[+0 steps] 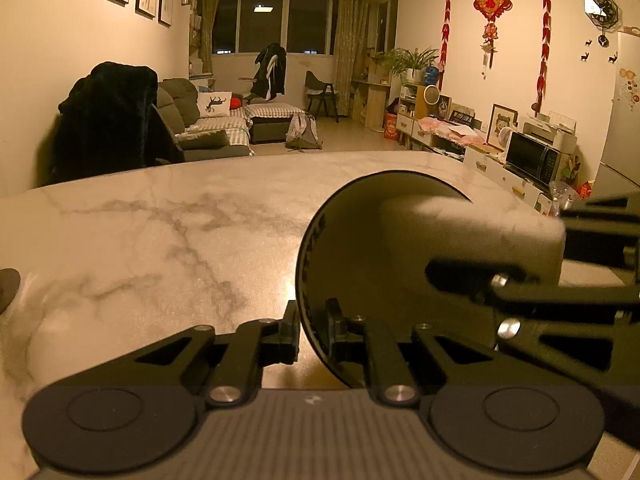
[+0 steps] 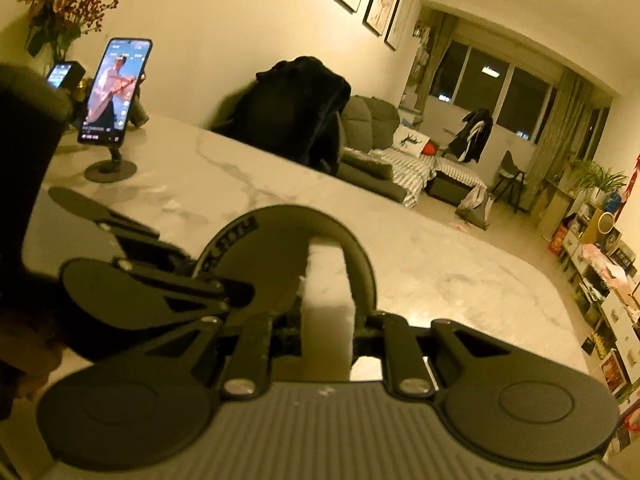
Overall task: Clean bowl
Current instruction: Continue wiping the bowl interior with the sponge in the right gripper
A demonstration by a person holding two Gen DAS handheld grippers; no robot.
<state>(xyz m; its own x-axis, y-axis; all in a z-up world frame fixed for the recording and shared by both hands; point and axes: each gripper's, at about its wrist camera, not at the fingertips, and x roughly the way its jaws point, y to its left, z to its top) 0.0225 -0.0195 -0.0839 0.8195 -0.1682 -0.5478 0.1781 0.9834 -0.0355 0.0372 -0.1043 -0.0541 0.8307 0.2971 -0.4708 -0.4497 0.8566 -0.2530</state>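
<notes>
Holding one dark, glossy round bowl (image 1: 360,248) on edge above the marble-veined table (image 1: 160,232), the left gripper (image 1: 314,330) has its fingers clenched on the bowl's rim, one inside and one outside. Bowl interior is smooth and faces the right gripper (image 2: 326,332); pale lettering runs along its rim. One white sponge block (image 2: 328,292), rectangular and fine-grained with a frayed edge, is grasped tight between the right gripper's jaws and reaches into the bowl's cavity. One phone (image 2: 114,88) stands lit on a round-based stand at the table's far corner.
</notes>
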